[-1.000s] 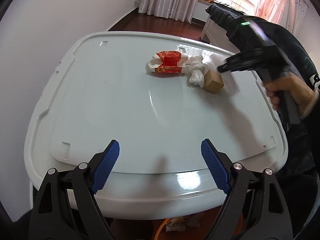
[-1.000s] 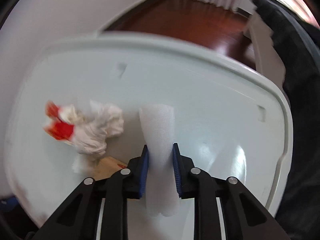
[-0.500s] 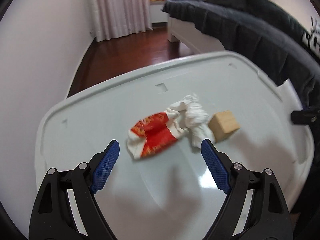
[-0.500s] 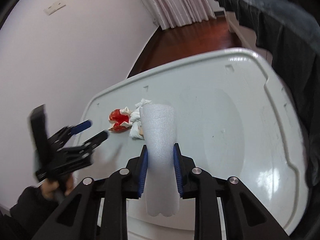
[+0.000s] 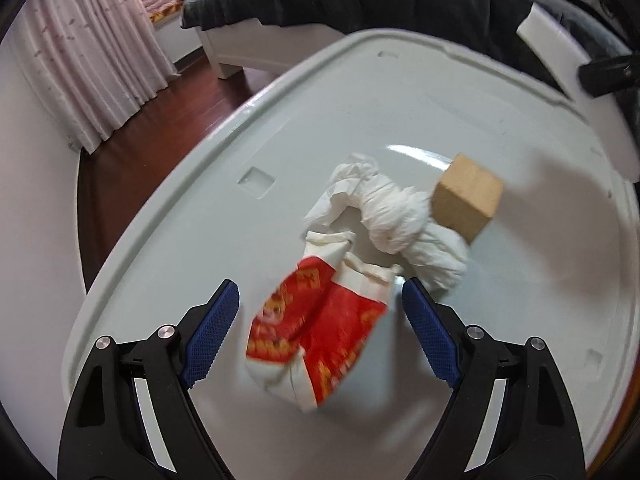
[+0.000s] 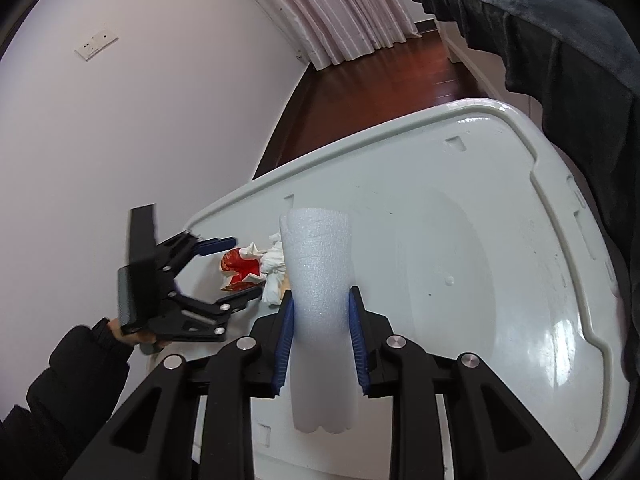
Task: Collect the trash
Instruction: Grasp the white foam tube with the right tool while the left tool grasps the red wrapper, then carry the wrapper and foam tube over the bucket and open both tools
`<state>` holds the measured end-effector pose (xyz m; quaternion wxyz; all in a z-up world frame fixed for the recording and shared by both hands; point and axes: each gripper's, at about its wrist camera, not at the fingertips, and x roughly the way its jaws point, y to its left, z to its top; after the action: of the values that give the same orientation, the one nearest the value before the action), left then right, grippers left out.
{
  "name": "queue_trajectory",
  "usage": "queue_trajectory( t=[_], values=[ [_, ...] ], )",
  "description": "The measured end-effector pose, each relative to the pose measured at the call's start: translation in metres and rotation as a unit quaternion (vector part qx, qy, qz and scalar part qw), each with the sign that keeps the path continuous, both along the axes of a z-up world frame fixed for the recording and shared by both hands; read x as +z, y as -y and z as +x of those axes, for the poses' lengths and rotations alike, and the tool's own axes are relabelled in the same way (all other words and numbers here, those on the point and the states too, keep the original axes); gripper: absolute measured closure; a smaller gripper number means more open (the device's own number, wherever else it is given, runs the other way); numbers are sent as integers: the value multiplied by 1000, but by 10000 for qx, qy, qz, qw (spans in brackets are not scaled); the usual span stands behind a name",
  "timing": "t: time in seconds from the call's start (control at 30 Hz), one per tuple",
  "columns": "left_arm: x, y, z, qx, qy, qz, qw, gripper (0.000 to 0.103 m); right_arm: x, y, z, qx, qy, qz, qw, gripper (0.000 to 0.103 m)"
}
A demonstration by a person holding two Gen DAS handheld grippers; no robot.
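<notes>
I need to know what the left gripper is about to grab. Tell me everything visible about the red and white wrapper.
The wrapper is crumpled, thin paper or plastic by its look, red with gold print and white edges. It lies flat on the white lid, between the open left gripper's fingers without touching them. Its far end touches the white tissue wad.

Black left gripper (image 5: 320,316), blue ribbed pads, silver screws; black padded sleeve (image 6: 68,376).
</notes>
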<state>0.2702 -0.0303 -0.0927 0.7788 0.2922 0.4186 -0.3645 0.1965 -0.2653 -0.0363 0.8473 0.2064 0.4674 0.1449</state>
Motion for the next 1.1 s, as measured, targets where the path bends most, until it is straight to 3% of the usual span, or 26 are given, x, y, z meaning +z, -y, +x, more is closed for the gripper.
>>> queue_trajectory(
  t=[0.07,0.1,0.17,0.23,0.4,0.57,0.7,0.97,1.1],
  values=[
    [-1,-1,0,39,-52,-158,9999,30,0,-3,2,14,-17,17,10000,77],
    [-1,0,1,87,-186,-267,9994,40,0,-4,3,19,-12,-4,10000,77],
    [-2,-2,1,390,-337,-416,9978,44,0,-6,4,19,-5,-61,10000,77],
    [-2,-4,-5,605,-334,-536,9962,72,-1,-7,5,31,-3,-57,10000,77],
    [-2,-5,-35,1484,-60,-542,9874,74,2,-8,2,37,49,-107,9999,77],
    [-3,-16,-65,2609,-368,-791,9614,74,7,-11,-5,71,108,-70,9999,76],
    [0,-25,-96,3507,-288,-947,9312,75,13,-17,-15,117,238,-130,9996,76],
    [29,-12,-167,4196,259,-814,9037,75,23,-28,-60,451,578,-417,9964,76],
    [57,-6,-216,4177,508,-898,9027,75,28,-29,-110,498,700,-349,9957,76]
  ],
)
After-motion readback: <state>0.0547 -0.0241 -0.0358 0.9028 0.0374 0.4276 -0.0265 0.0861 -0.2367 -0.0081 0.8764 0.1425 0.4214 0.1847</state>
